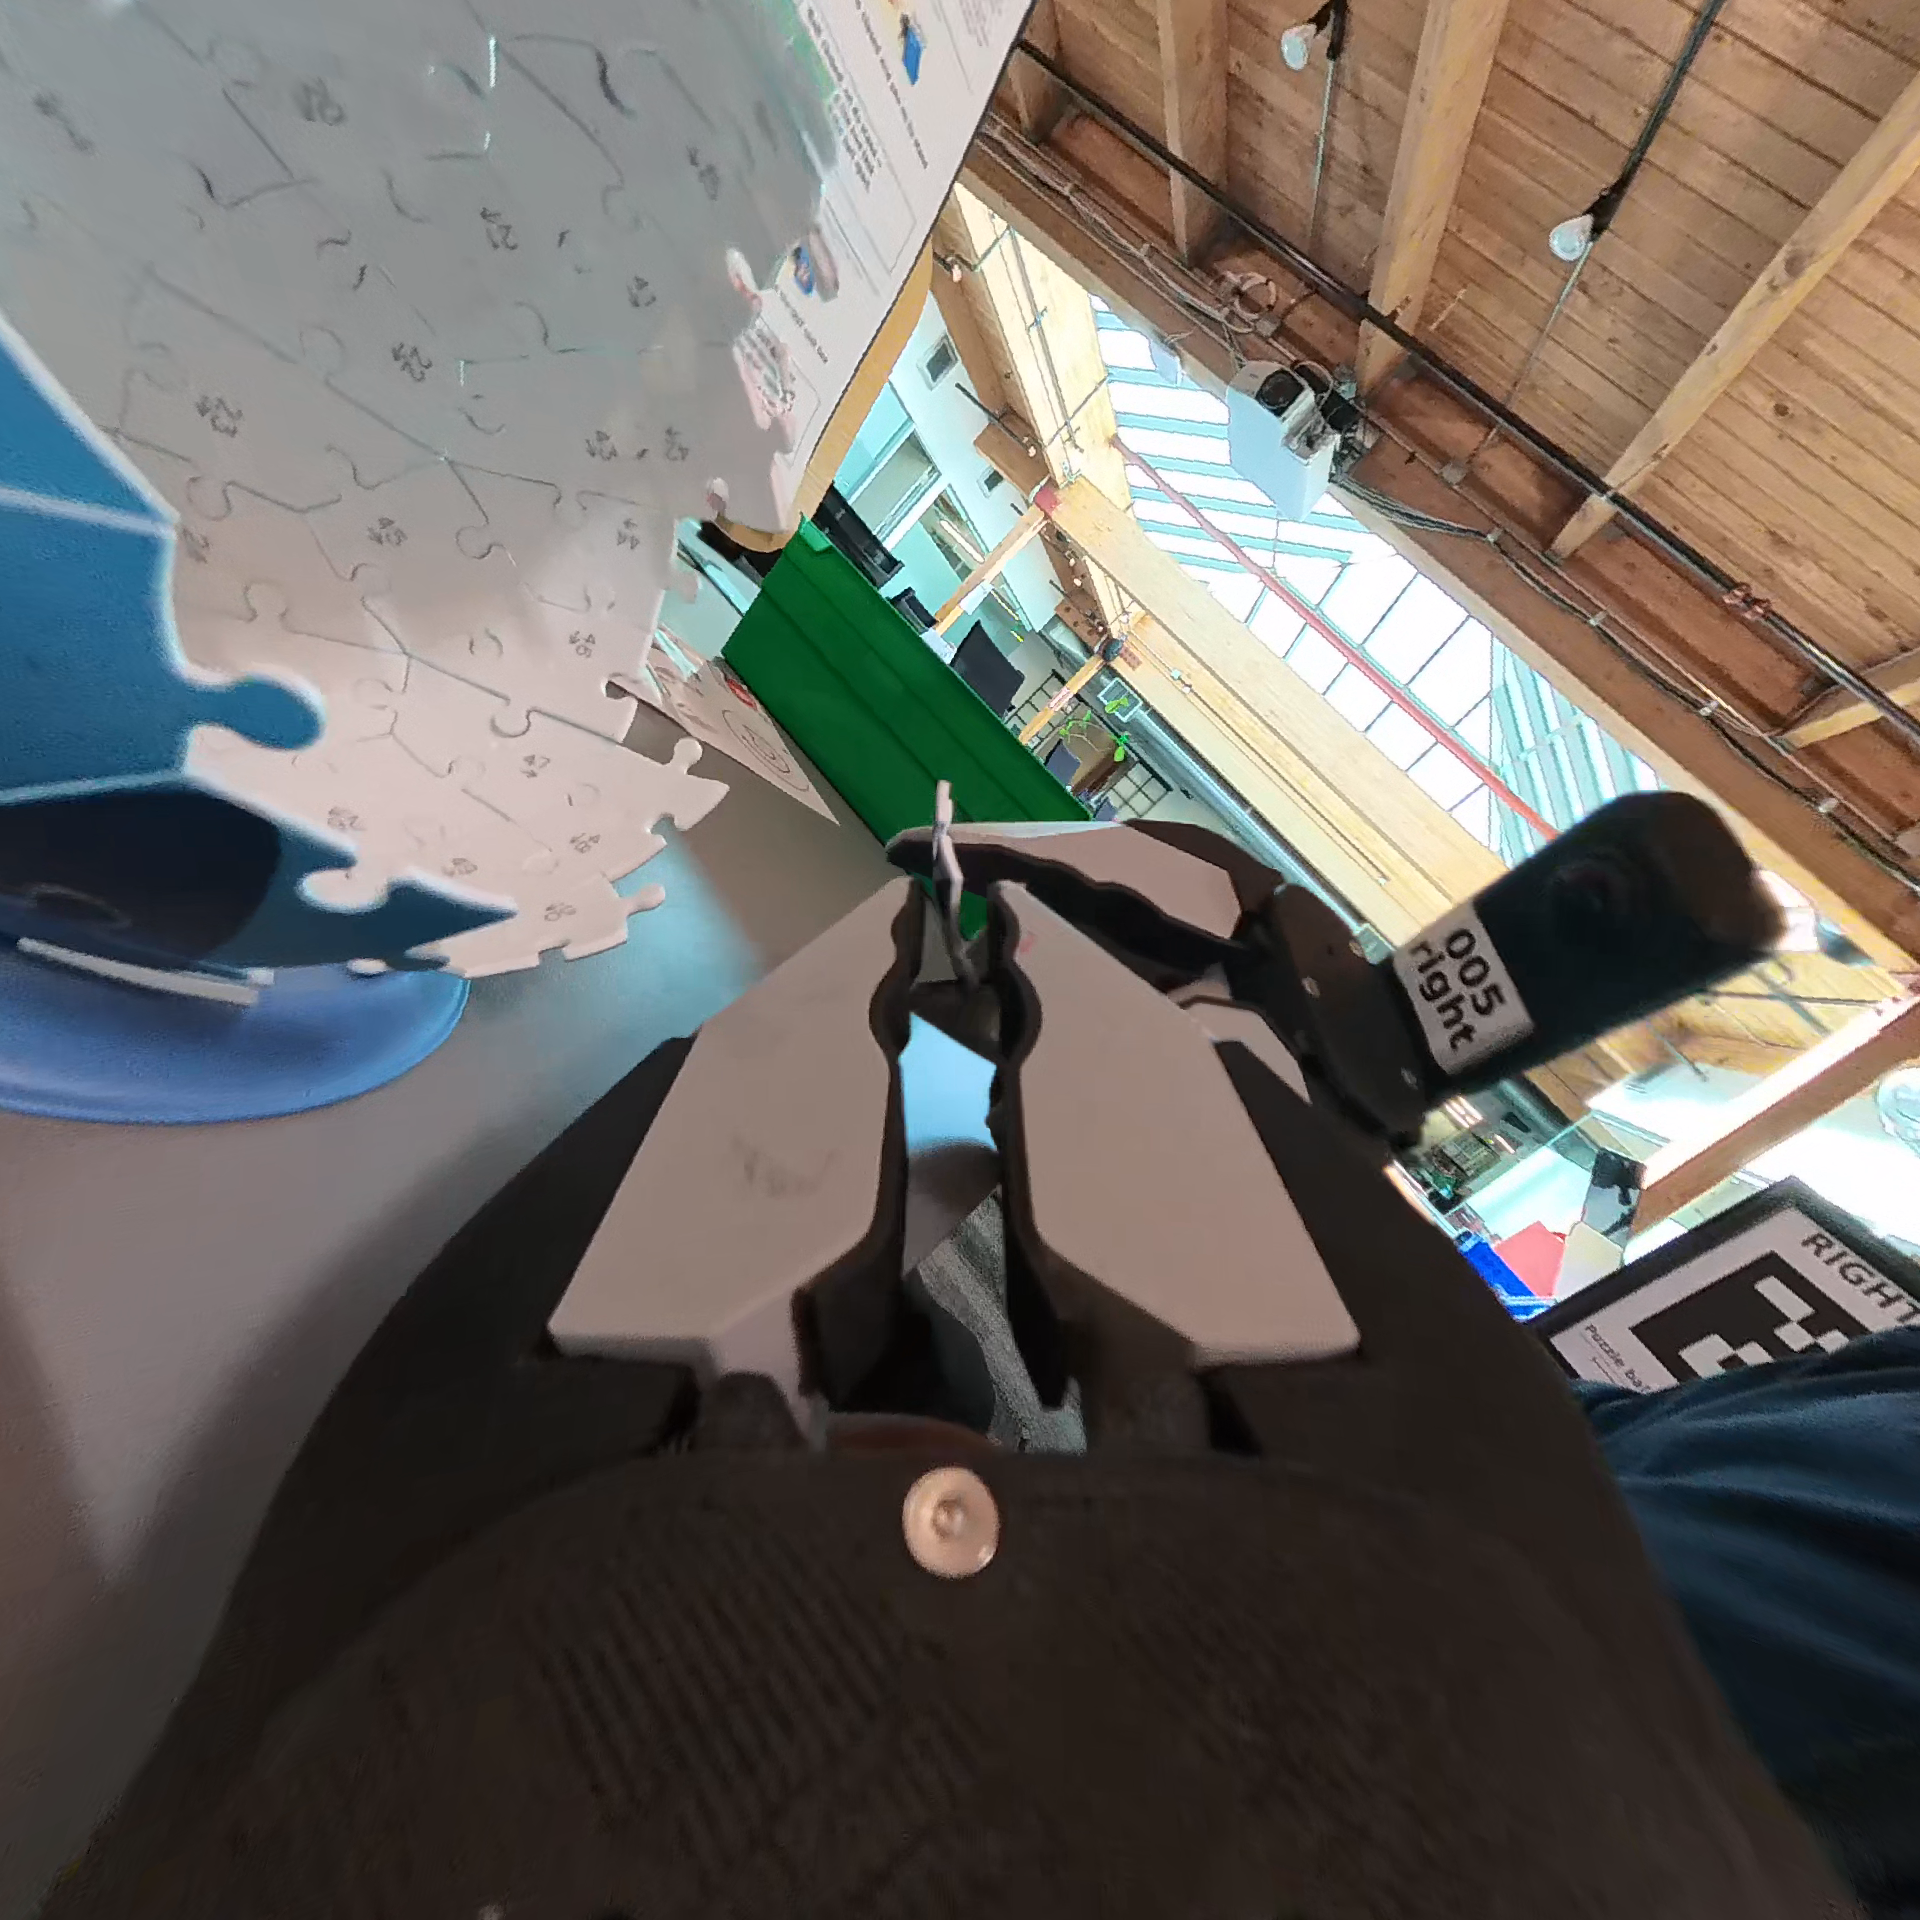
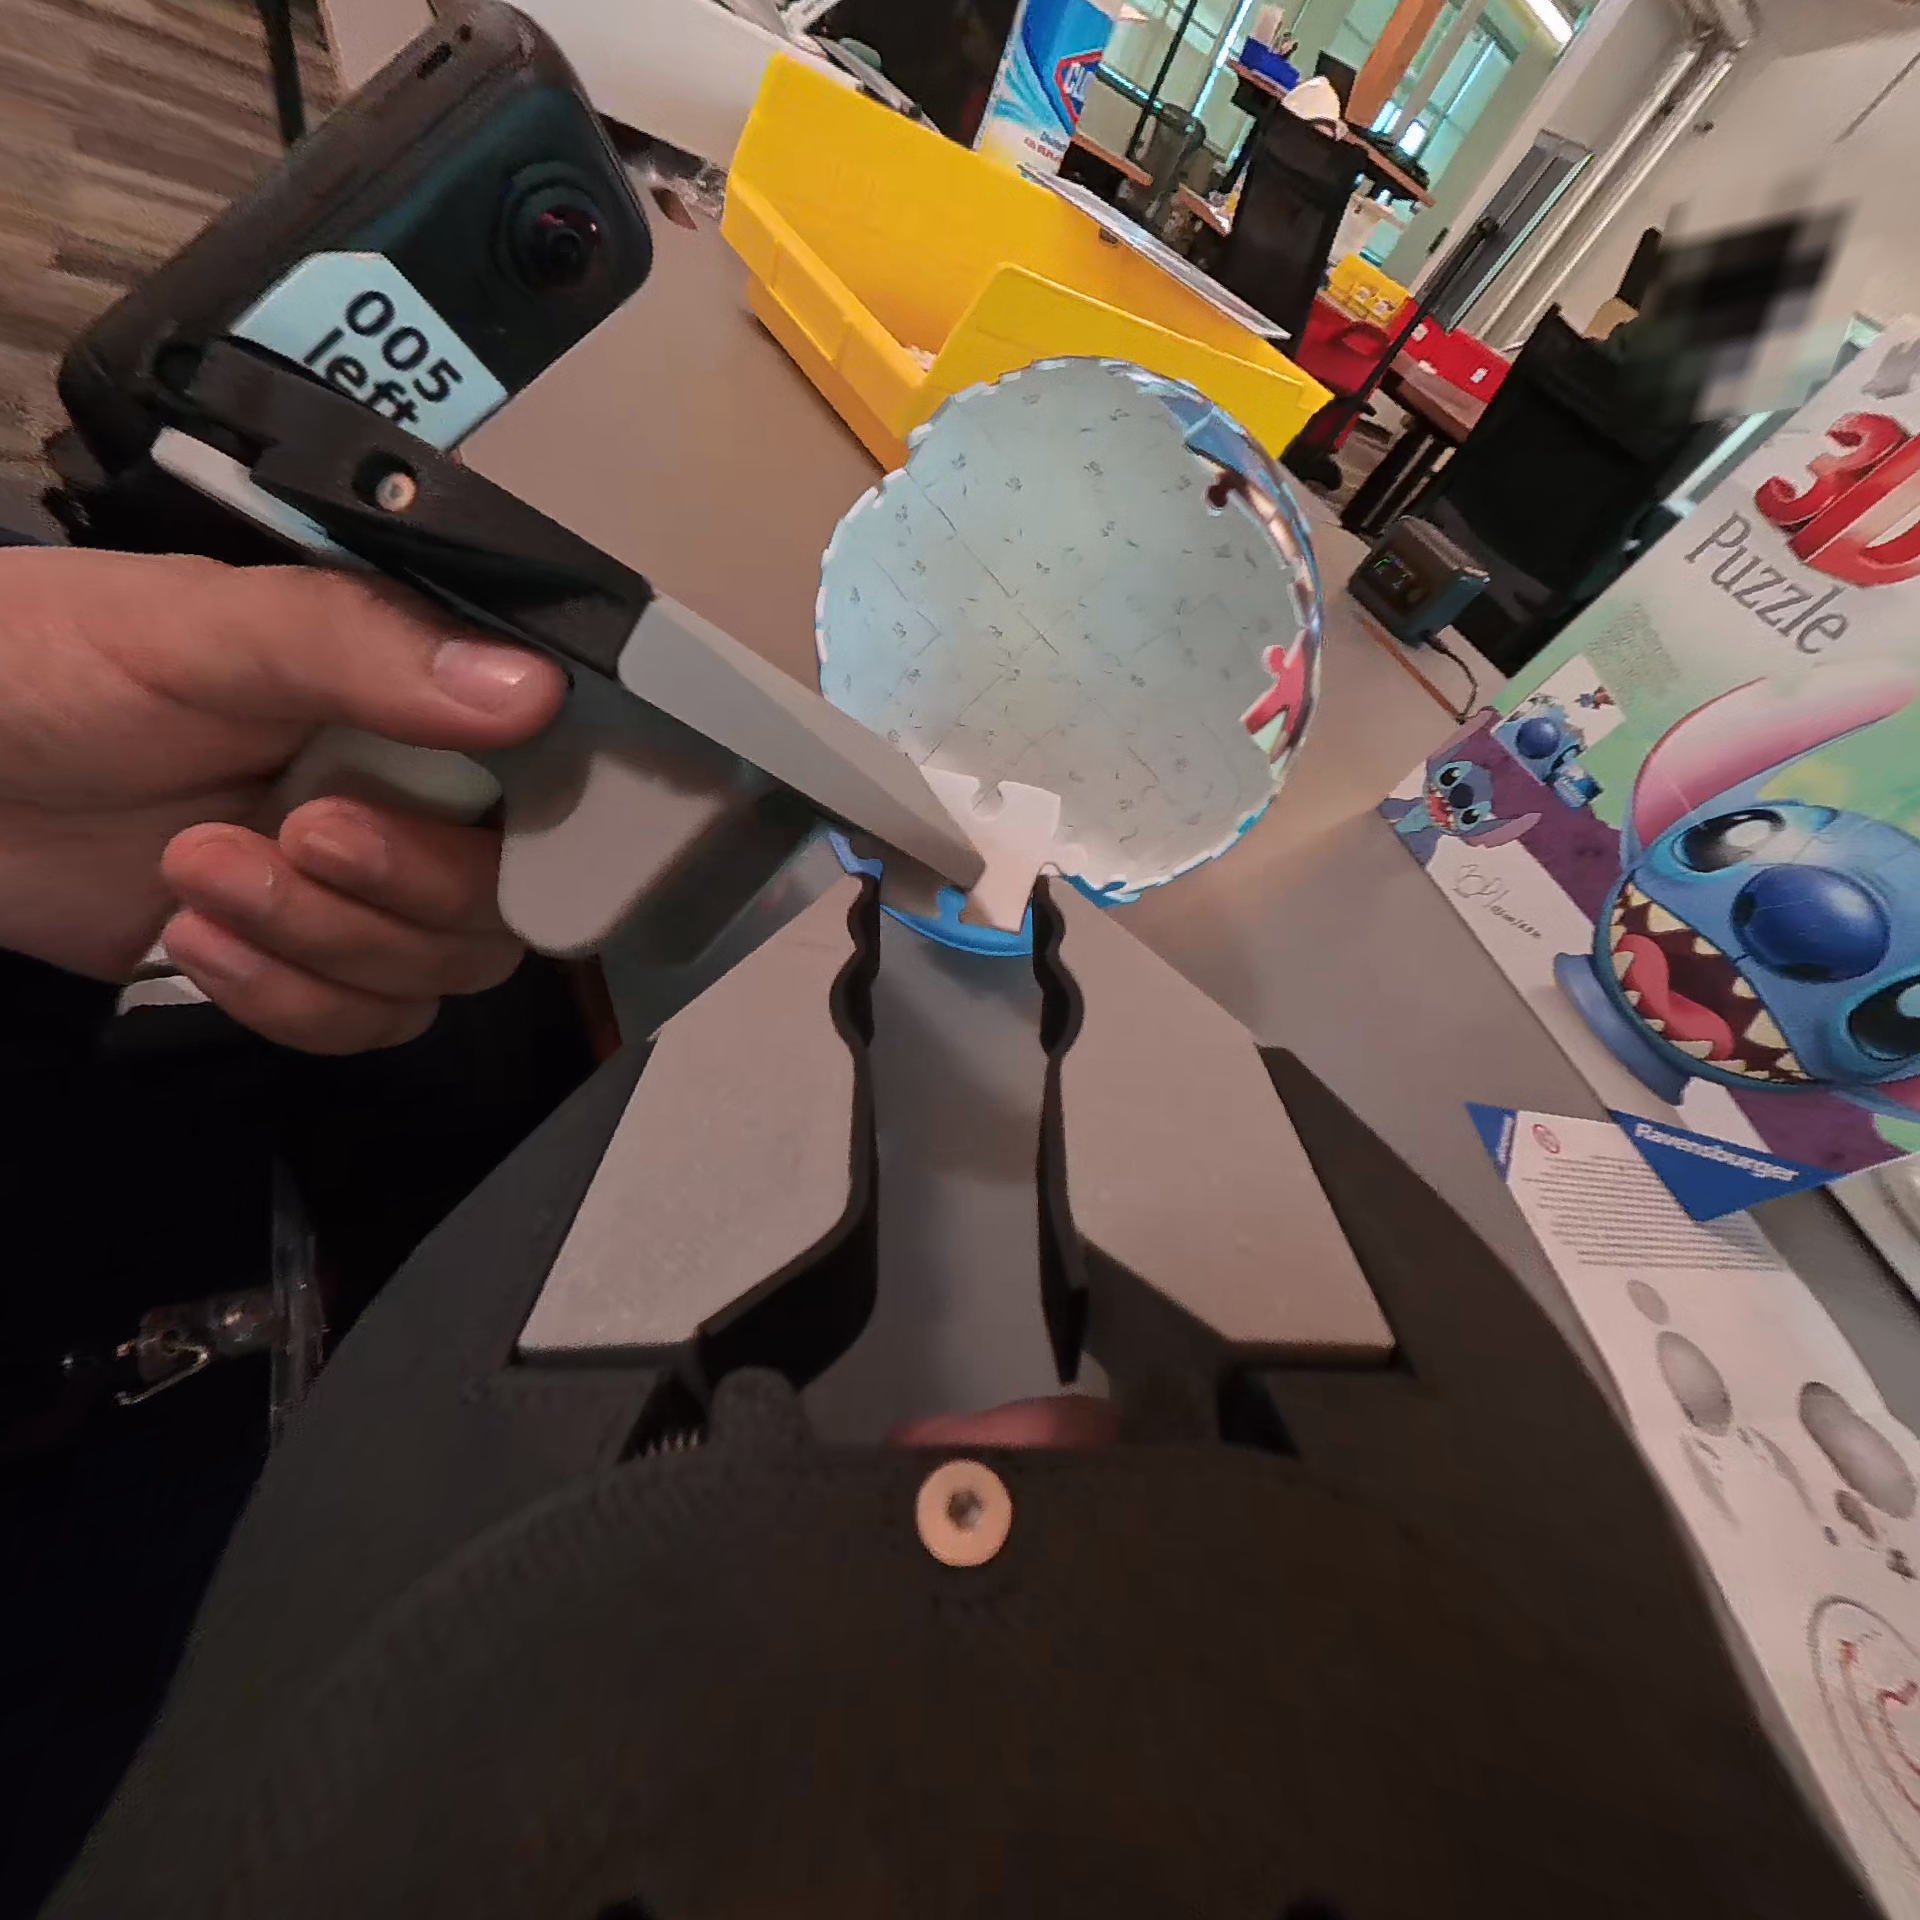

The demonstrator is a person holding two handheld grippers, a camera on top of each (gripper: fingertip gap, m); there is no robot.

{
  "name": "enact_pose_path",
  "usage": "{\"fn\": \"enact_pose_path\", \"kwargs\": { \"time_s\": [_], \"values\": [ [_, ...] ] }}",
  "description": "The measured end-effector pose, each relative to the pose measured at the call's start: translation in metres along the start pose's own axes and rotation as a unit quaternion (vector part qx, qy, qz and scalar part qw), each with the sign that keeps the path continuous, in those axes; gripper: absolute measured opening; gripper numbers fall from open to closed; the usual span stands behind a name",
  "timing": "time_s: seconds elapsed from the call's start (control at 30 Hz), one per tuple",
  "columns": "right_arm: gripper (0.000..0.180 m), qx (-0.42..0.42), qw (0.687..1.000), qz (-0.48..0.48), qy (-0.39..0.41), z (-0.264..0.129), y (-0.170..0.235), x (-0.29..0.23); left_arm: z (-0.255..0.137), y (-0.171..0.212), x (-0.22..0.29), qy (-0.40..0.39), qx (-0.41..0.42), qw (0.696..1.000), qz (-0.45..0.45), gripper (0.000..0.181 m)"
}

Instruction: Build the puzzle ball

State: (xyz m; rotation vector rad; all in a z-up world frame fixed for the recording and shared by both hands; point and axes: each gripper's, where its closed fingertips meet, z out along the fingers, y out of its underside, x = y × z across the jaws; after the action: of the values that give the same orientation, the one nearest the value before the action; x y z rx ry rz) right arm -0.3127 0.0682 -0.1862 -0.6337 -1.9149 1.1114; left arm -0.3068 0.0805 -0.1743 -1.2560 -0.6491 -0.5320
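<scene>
One thin white jigsaw piece (image 2: 1006, 854) in left claw (image 1: 951, 914); right claw (image 2: 954, 914) parted, empty.

Your two wrist cameras close behind their fingers, crossing views, both on the half-built white-lined puzzle ball (image 2: 1070, 644) beyond the fingertips.

Writing is present; wording not reproduced.
- Puzzle ball (image 2: 1039, 623): small printed nos. on inner face of each white piece, also in left wrist view (image 1: 416, 364).
- Black camera (image 1: 1621, 914): white label, dark print.
- Second camera (image 2: 499, 208): light-blue label, dark print.
- Puzzle box (image 2: 1766, 831) on bench, right: red and grey title lettering, blue brand strip at lower edge.
- Instruction sheet (image 2: 1662, 1351): fine print, illegible.
- Marker card (image 1: 1766, 1320): b/w code pattern, edge lettering.
</scene>
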Motion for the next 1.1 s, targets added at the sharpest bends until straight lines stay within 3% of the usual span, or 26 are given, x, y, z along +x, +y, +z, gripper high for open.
{"fn": "enact_pose_path", "kwargs": {
  "time_s": [0.13, 0.27, 0.4, 0.6, 0.77, 0.9, 1.1],
  "values": [
    [0.026, 0.010, 0.999, 0.035, -0.027, -0.004, -0.001, 0.002, -0.006, -0.003, 0.004, 0.005, -0.012, 0.999, 0.042, 0.018],
    [0.026, 0.011, 0.993, 0.073, -0.088, -0.011, 0.001, 0.000, -0.021, 0.003, 0.008, -0.014, -0.069, 0.975, 0.209, 0.033],
    [0.026, 0.023, 0.976, 0.127, -0.177, -0.023, -0.004, -0.007, -0.036, -0.002, 0.011, -0.028, -0.118, 0.910, 0.397, 0.041],
    [0.026, 0.027, 0.937, 0.188, -0.294, -0.034, -0.016, -0.021, -0.039, -0.016, 0.016, -0.007, -0.165, 0.782, 0.602, 0.037],
    [0.026, 0.026, 0.914, 0.198, -0.354, -0.034, -0.026, -0.037, -0.032, -0.005, 0.023, 0.032, -0.188, 0.728, 0.658, 0.037],
    [0.026, 0.013, 0.910, 0.189, -0.368, -0.030, -0.026, -0.045, -0.033, 0.006, 0.038, 0.084, -0.185, 0.716, 0.668, 0.021],
    [0.025, 0.020, 0.901, 0.197, -0.387, -0.028, -0.029, -0.048, -0.034, 0.005, 0.036, 0.094, -0.182, 0.717, 0.667, 0.002]
  ]
}}
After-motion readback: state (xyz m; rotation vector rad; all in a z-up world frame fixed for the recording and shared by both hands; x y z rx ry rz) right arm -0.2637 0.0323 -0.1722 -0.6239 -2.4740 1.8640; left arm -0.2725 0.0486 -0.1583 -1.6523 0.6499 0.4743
